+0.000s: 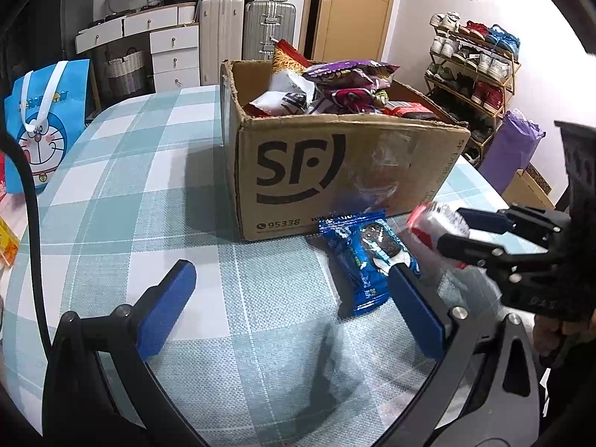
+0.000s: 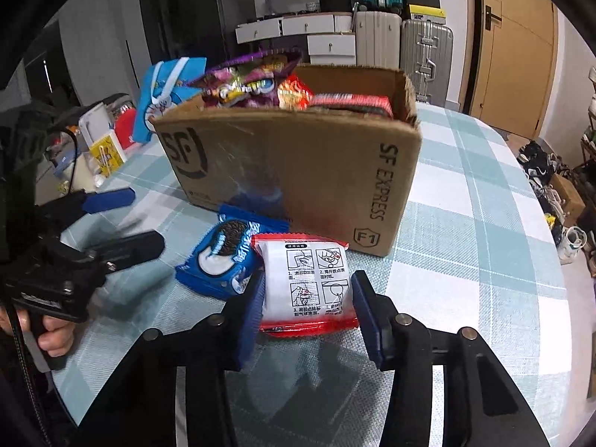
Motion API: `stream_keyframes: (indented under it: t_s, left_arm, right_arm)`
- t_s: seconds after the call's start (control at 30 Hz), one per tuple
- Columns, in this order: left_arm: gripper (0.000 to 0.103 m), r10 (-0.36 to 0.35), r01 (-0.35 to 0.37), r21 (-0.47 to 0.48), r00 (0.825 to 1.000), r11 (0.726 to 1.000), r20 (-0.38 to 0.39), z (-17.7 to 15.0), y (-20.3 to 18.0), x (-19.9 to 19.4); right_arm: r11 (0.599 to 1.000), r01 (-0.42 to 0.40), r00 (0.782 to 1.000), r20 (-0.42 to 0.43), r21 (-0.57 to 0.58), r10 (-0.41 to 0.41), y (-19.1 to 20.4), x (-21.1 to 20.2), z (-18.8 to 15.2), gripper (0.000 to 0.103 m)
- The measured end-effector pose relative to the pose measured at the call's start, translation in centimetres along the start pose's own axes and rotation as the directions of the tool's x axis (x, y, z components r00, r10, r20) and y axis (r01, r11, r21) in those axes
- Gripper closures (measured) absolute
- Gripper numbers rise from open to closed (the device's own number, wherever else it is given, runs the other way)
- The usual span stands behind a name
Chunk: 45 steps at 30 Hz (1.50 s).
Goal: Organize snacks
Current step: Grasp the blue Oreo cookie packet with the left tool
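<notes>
Snacks fill the cardboard box (image 2: pixel 290 171), so the right gripper (image 2: pixel 305 294) clamps the red-and-white packet (image 2: pixel 307 283) while the left gripper (image 1: pixel 294 298) waits with fingers apart beside the Oreo pack (image 1: pixel 367 257).

A tan wooden door (image 1: pixel 354 7) stands beyond stacked hard-shell suitcases (image 1: pixel 269 26), white drawer cabinets (image 1: pixel 169 46) and a gold wire shoe rack (image 1: pixel 475 70).

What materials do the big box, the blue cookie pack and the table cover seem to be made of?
Box: brown corrugated cardboard, matte, with frayed cut edges and printed black logos. Cookie pack: thin plastic film, glossy, with crimped ends and highlights. Table cover: probably woven cloth, matte, with visible weave in the checks.
</notes>
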<state>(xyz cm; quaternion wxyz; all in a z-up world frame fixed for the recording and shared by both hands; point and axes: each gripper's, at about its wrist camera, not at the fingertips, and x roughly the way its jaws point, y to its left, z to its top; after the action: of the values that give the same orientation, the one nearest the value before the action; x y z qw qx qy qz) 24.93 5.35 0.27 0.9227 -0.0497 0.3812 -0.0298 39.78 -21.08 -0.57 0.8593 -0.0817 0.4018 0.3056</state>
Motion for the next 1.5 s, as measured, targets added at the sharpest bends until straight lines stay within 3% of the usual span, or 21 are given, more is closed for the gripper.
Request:
stream_keyframes:
  t_s: [0.37,0.73,0.8,0.93,1.0,1.17,1.5]
  left_arm:
    - [0.0,-0.03,0.03,0.01,0.998,0.999,-0.049,-0.2,-2.4,1.3]
    - [0.001,-0.012,0.011,-0.009,0.994,1.0,-0.108,0.8,-6.0,4.9]
    - [0.007,0.001,-0.001,0.0,0.993,1.0,-0.118,1.1,-6.7,5.5]
    - [0.031,-0.024,0.024,0.002,0.988,1.0,-0.15,1.3,-7.5,6.7]
    - [0.036,-0.033,0.034,0.005,0.989,0.999,-0.144,1.3,-8.0,6.8]
    - [0.06,-0.063,0.067,0.026,0.99,0.997,-0.127,1.0,-8.2,6.5]
    - [0.061,-0.115,0.117,0.028,0.991,0.993,-0.074,1.0,-7.7,5.1]
  right_arm:
    - [0.999,-0.042,0.993,0.108,0.026,0.039,-1.7,-4.8,0.7,0.056]
    - [0.997,-0.024,0.991,0.135,0.074,0.014,-4.1,-7.0,0.7,0.056]
    - [0.996,-0.025,0.99,0.137,0.082,0.014,-4.4,-7.2,0.6,0.056]
    - [0.996,-0.024,0.991,0.134,0.087,0.012,-4.4,-7.1,0.7,0.056]
    - [0.996,-0.024,0.991,0.135,0.085,0.012,-4.4,-7.1,0.8,0.056]
    - [0.996,-0.025,0.992,0.129,0.082,0.015,-3.8,-6.6,0.8,0.056]
    - [0.998,-0.025,0.991,0.136,0.062,0.017,-3.0,-6.3,0.8,0.056]
